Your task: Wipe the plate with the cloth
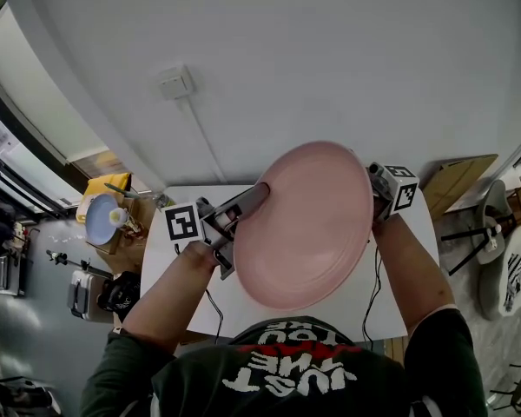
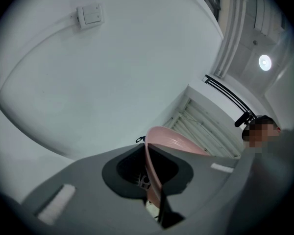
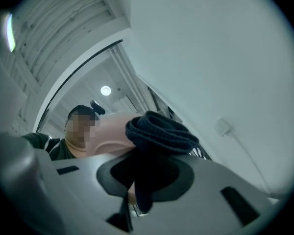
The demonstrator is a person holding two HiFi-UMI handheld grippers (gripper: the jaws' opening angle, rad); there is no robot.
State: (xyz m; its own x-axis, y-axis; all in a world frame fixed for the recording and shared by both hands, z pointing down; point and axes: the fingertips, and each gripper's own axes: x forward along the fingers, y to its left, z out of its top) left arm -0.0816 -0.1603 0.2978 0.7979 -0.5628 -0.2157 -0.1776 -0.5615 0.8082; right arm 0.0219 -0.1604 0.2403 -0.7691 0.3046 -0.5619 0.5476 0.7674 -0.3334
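Holding and wiping.

Head view: plate (image 1: 308, 224) tilted up above the table (image 1: 234, 313). The left gripper (image 1: 252, 200) is at its left rim; the right gripper (image 1: 380, 185) is mostly hidden behind its right edge.

Left gripper view: jaws nearly closed, clamping the plate's rim (image 2: 169, 138) edge-on.

Right gripper view: jaws closed on a bunched dark cloth (image 3: 159, 131), with the plate (image 3: 112, 133) just behind it; whether they touch is unclear.

A good wipe likely needs a firm, steady left clamp, with the cloth's bulge pressed flat and swept in overlapping arcs clear of the left jaws.
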